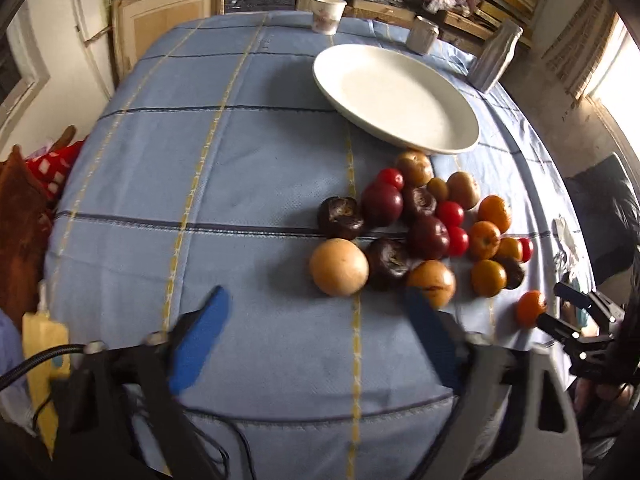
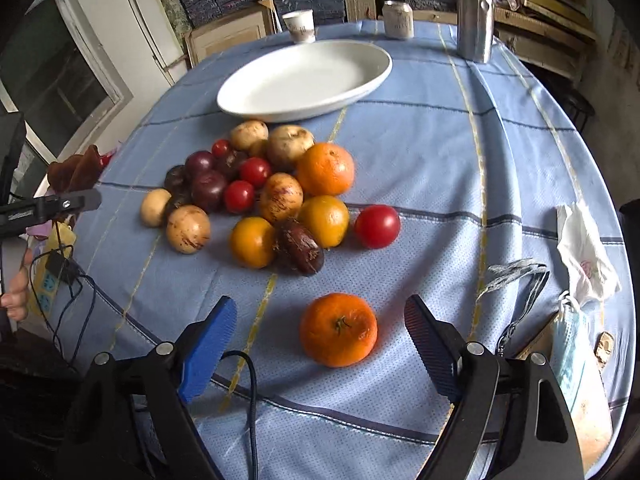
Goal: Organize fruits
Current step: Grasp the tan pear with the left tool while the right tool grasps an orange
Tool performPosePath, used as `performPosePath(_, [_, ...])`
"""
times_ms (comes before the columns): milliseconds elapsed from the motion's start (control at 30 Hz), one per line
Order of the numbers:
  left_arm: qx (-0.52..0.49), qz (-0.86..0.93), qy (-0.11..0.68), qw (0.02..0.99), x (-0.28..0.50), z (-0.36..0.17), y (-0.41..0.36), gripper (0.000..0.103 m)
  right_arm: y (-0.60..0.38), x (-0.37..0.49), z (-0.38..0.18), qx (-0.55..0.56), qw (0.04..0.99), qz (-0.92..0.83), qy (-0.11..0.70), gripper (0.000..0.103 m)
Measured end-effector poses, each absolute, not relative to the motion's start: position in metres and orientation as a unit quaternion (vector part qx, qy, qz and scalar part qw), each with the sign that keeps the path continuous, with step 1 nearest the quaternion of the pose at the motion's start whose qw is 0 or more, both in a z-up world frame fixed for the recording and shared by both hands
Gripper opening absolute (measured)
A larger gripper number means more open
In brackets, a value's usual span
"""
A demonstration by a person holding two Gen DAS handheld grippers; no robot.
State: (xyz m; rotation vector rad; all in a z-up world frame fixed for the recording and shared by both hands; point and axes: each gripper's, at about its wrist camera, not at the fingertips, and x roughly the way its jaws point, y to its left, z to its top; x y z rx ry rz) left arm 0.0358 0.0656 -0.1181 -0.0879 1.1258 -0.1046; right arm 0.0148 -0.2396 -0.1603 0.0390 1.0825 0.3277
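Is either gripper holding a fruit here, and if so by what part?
Nothing is held. The left gripper and right gripper are both open; the lone orange lies on the tablecloth between the right fingers, untouched.

Counting across the tabletop [image 2: 420, 160]: four oranges [image 2: 338, 329], three in the pile and one alone at lower centre. Four red tomatoes [image 2: 377, 226]. Two smooth purple plums [image 2: 208, 190]. Four dark wrinkled fruits [image 2: 302, 246]. Four pale brown round fruits [image 2: 188, 229], plus one speckled orange-brown fruit [image 2: 280, 196]. At the top: one white plate [image 2: 248, 100], one paper cup [image 2: 299, 26], one can [image 2: 398, 19], one metal bottle [image 2: 475, 12].
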Motion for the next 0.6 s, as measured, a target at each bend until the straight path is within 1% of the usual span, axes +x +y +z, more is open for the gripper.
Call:
performPosePath(67, [-0.043,-0.06,0.55,0.832,0.045,-0.135,0.067,0.068,-0.24,0.016,-0.163,0.021,0.838,0.152,0.523,0.079])
performPosePath(133, [-0.036,-0.067,0.564,0.822,0.05,-0.15,0.063,0.066,-0.242,0.016,-0.167,0.025,0.833,0.148,0.532,0.067])
performPosePath(200, [-0.019,-0.075,0.565,0.821,0.053,-0.157,0.056,0.066,-0.243,0.016,-0.17,0.029,0.83,0.145,0.538,0.064])
performPosePath(300, [-0.001,-0.095,0.559,0.824,0.057,-0.16,0.045,0.066,-0.244,0.015,-0.171,0.03,0.83,0.142,0.539,0.063])
performPosePath(367, [0.002,-0.104,0.56,0.822,0.063,-0.165,0.042,0.066,-0.244,0.017,-0.173,0.033,0.828,0.142,0.541,0.058])
performPosePath(400, [0.002,-0.104,0.561,0.821,0.067,-0.168,0.043,0.066,-0.244,0.018,-0.174,0.036,0.827,0.144,0.543,0.052])
performPosePath(433, [0.0,-0.106,0.563,0.82,0.071,-0.171,0.043,0.066,-0.244,0.019,-0.175,0.037,0.826,0.142,0.544,0.049])
performPosePath(533, [0.001,-0.116,0.558,0.821,0.073,-0.173,0.045,0.064,-0.246,0.02,-0.176,0.041,0.825,0.139,0.546,0.047])
performPosePath(600, [0.003,-0.129,0.554,0.822,0.073,-0.173,0.045,0.059,-0.246,0.02,-0.176,0.041,0.825,0.139,0.546,0.047])
